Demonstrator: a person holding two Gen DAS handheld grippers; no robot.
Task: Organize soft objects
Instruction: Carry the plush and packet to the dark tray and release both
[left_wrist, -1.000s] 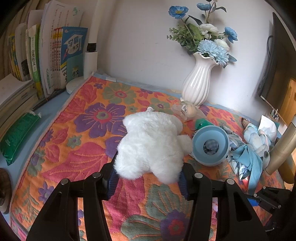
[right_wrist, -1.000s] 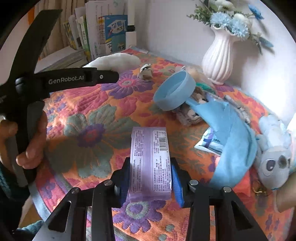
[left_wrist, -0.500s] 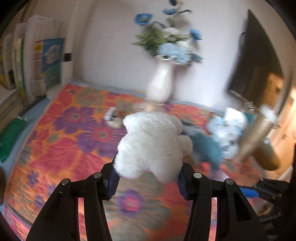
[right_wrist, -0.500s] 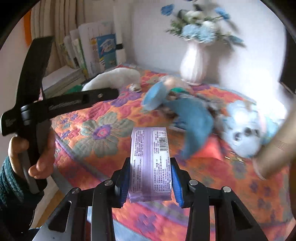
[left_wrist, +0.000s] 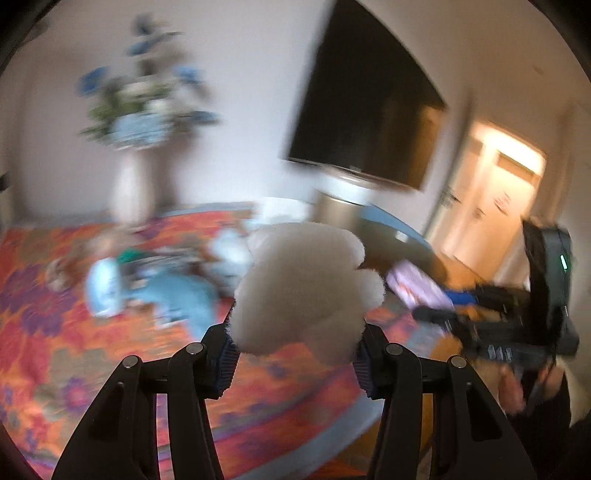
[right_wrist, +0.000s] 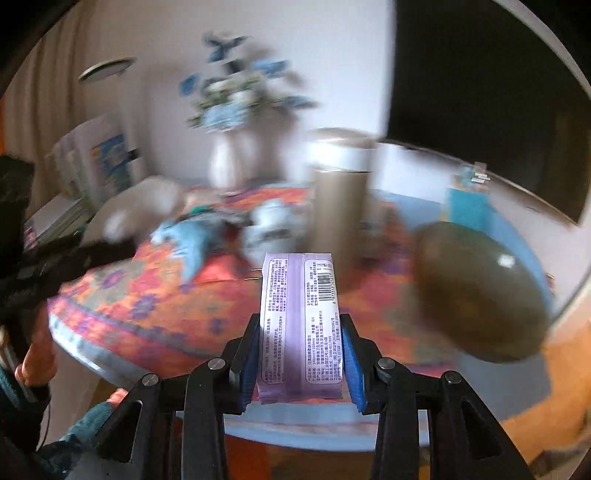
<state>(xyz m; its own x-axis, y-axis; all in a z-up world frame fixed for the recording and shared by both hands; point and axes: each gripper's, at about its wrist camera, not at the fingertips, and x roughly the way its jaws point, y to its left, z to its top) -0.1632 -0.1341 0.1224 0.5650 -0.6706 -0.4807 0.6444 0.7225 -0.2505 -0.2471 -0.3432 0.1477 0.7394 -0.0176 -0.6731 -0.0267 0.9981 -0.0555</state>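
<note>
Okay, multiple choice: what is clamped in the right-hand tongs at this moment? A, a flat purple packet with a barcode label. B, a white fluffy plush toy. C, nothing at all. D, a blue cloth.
A: in the right wrist view the blue pads of the right tongs press both sides of the purple packet, its barcode facing the camera.

Black left gripper (left_wrist: 295, 363) with blue pads (left_wrist: 226, 360), silver screws (left_wrist: 195, 348)
</note>
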